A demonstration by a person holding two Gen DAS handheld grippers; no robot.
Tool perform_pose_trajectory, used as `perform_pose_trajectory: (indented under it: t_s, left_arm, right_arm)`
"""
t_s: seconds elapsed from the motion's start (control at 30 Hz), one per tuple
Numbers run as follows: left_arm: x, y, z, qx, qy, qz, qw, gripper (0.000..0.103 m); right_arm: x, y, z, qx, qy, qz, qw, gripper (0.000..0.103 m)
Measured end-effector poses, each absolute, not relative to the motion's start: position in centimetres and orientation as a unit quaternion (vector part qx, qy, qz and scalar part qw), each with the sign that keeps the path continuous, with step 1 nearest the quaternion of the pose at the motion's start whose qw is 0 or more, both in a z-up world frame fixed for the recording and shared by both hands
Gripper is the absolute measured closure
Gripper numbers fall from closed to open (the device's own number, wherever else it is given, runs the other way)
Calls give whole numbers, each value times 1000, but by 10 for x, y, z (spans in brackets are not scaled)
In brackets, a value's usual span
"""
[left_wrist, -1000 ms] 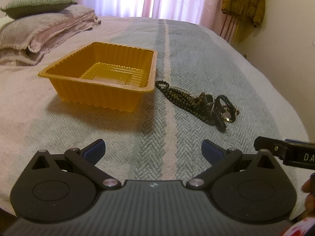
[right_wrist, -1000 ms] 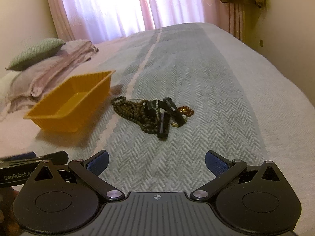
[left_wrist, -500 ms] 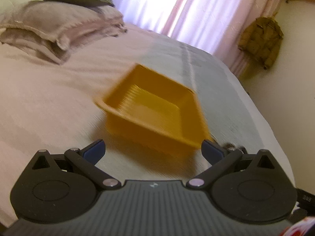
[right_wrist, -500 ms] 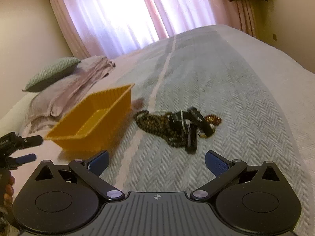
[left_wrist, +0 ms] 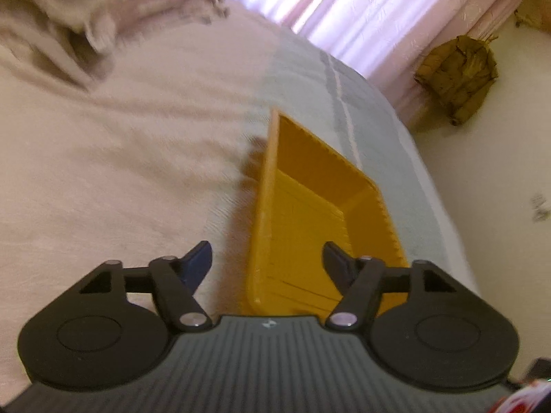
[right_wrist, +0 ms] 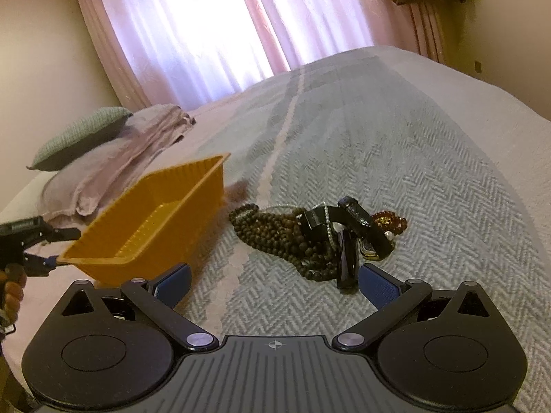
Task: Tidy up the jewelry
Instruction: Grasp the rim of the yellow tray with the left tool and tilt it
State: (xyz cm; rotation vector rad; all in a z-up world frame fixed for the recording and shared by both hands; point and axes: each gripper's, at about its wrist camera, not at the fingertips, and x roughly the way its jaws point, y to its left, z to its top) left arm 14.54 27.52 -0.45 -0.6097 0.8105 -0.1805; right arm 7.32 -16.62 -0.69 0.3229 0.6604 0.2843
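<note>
An empty orange plastic tray (left_wrist: 310,206) sits on the bed. My left gripper (left_wrist: 267,256) is at its near end, jaws closing, with the tray's left rim between the fingers; the pads do not press on it. From the right wrist view that left gripper (right_wrist: 67,247) straddles the tray (right_wrist: 155,206) corner. A jewelry pile lies to the tray's right: a brown bead necklace (right_wrist: 275,234), black bracelets (right_wrist: 347,261) and amber beads (right_wrist: 389,222). My right gripper (right_wrist: 275,282) stands open just before the pile with nothing between its fingers.
Stacked pillows (right_wrist: 79,134) and a folded pink blanket (right_wrist: 144,144) lie beyond the tray at the bed's head. Pink curtains (right_wrist: 213,27) cover the window. A mustard jacket (left_wrist: 458,72) hangs by the wall past the bed's far edge.
My left gripper swung left to the tray's near end, rolled, and its jaws narrowed around the rim. My right gripper drew closer to the jewelry pile.
</note>
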Motion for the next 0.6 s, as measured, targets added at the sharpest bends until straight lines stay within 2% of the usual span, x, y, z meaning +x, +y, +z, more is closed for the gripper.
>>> perform_pose_trajectory:
  t_s: [0.2,0.6]
  left_arm:
    - [168,278,-15,-329,418,-118,838,63]
    - [179,260,-17,-293,458,-115,831,66]
  right_arm:
    - [81,-164,-14,153,327,124,924,0]
    - [82,-168,-16,164,330,119,922,0]
